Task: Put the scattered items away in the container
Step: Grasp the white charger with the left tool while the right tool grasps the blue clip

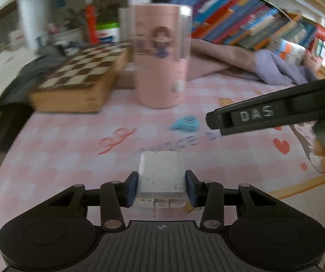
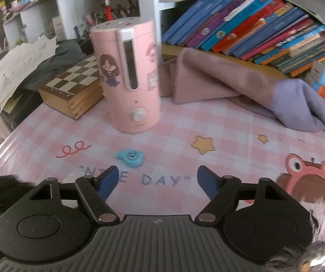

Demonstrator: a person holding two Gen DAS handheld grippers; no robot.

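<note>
Clearly, from the left wrist camera, the left gripper point(image 1: 162, 188) pinches a white charger plug point(image 1: 161, 179) between its blue pads point(image 1: 132, 188), the prongs pointing back toward the camera, so one scattered item is in hand over the pink checked tablecloth point(image 1: 60, 154). Beyond it lies a small blue teardrop piece point(image 1: 185, 123), loose on the cloth, with a finger of the right gripper point(image 1: 253, 116) reaching in just beside it; farther back stands the pink cylindrical appliance point(image 1: 160, 56) next to a chessboard box point(image 1: 78, 83). From the right wrist camera, the right gripper point(image 2: 156, 182) has its jaws spread with nothing between them, hovering short of that blue piece point(image 2: 130, 156). No container for the items shows in either view (unless it sits out of frame), so nothing looks stowed yet: the plug is only picked up, the blue piece is untouched, and both remain to be dropped in.
</note>
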